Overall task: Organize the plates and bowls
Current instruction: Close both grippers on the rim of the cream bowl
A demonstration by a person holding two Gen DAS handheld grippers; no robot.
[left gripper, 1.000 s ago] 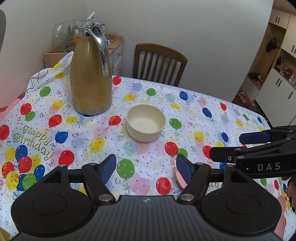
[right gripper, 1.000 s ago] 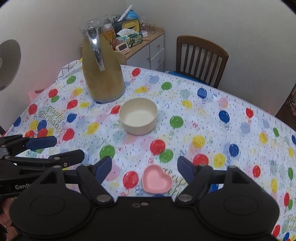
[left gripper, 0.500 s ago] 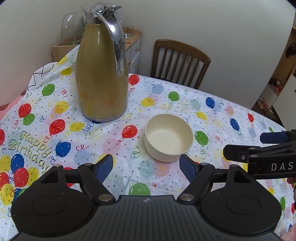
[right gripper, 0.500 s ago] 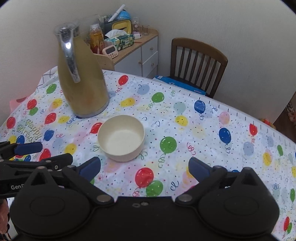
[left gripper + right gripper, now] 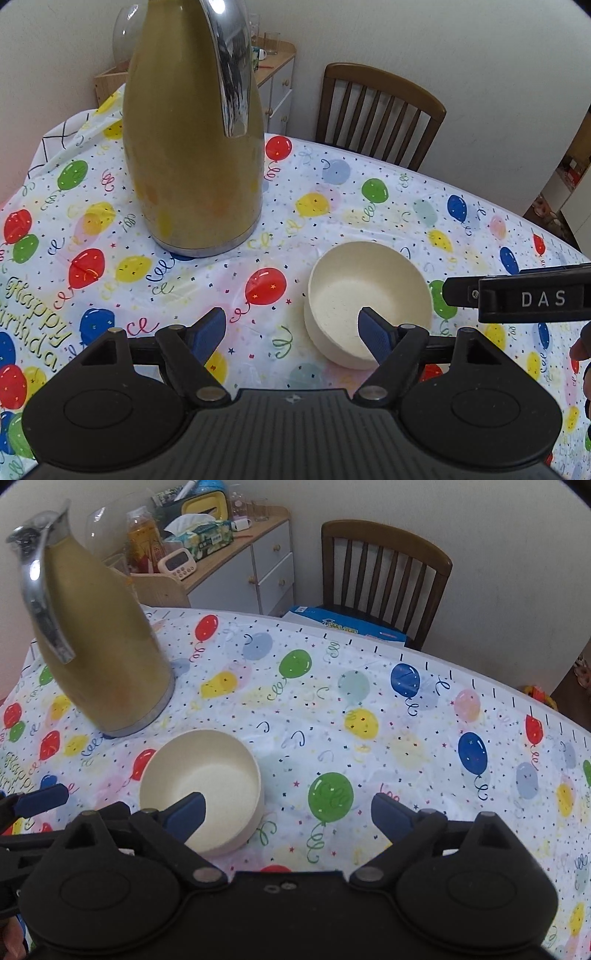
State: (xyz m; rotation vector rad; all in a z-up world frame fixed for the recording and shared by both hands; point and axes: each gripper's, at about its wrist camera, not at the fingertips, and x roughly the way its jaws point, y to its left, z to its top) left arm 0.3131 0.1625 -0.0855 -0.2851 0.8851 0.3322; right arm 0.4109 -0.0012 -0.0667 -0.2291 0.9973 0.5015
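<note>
Bowl (image 5: 369, 299) sits on the balloon tablecloth (image 5: 369, 720) between both spread, empty tongs, the left gripper (image 5: 293, 328) and right gripper (image 5: 288, 810) each straddling one side of its rim.

On my left wrist view I read "DAS" in white capitals on a black label on the right gripper (image 5: 532, 299), which reaches in from the right edge. The balloon tablecloth (image 5: 332, 229) covering the counter carries gold script, "Happy" over a cut-off "Birthda", at its left edge. Print on the tissue box (image 5: 207, 539) and the blue box (image 5: 347, 627) on the chair is too small for me to read.
</note>
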